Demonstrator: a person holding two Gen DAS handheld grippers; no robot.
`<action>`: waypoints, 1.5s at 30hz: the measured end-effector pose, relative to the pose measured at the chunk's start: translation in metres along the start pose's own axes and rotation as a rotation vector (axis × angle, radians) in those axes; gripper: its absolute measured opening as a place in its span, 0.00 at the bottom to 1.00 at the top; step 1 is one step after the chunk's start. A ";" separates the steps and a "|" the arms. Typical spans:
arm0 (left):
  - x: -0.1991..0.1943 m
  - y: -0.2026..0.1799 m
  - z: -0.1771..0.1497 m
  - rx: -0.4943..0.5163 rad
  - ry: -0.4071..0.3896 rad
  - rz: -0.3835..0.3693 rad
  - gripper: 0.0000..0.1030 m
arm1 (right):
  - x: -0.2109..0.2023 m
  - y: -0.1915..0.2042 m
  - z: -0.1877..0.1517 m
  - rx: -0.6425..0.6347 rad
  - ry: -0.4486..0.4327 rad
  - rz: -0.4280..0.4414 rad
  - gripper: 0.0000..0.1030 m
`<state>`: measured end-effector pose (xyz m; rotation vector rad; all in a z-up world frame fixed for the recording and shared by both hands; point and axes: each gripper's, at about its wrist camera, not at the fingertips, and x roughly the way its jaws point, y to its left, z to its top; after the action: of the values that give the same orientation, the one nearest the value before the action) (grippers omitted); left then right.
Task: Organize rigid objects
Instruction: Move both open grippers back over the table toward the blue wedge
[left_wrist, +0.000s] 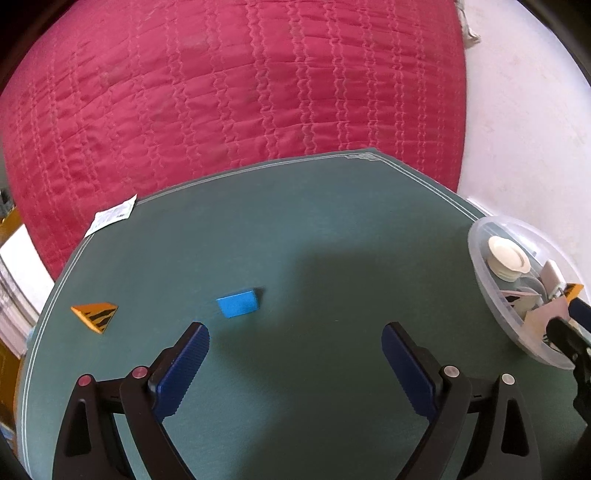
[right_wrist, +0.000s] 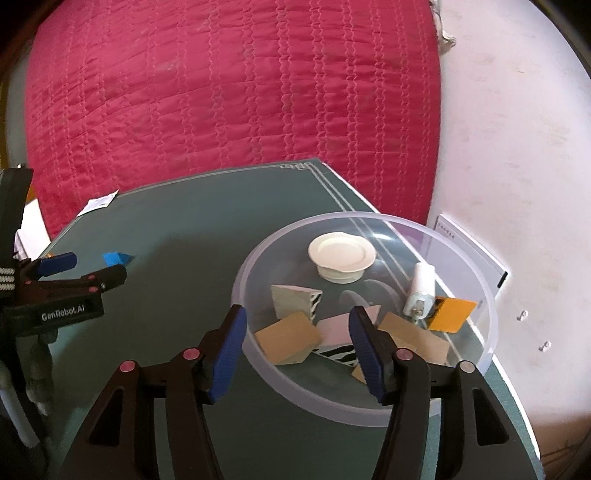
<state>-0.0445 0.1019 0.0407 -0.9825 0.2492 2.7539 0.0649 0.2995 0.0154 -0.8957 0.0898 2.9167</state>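
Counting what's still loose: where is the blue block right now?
In the left wrist view, the blue block lies on the green mat, just ahead of the left gripper, right of the orange wedge.

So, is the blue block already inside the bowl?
No, the blue block lies on the green mat, apart from the bowl.

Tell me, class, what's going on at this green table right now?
A person holding two tools is sorting small rigid pieces into a clear bowl. The right tool hangs open over the bowl, nothing between its fingers; a white cap, wooden blocks and an orange piece already lie inside. The left tool, open and empty, points at a blue block on the mat, with an orange striped wedge further left.
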 end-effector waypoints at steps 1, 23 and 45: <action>-0.001 0.005 0.000 -0.012 0.001 0.003 0.94 | 0.000 0.002 -0.001 -0.006 0.002 0.010 0.61; -0.006 0.101 -0.020 -0.155 0.037 0.147 0.94 | 0.014 0.081 0.020 -0.125 0.058 0.201 0.71; -0.009 0.169 -0.037 -0.233 0.067 0.240 0.95 | 0.120 0.207 0.047 -0.198 0.226 0.341 0.69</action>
<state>-0.0575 -0.0702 0.0334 -1.1733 0.0589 3.0236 -0.0811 0.1057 -0.0064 -1.3648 -0.0360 3.1601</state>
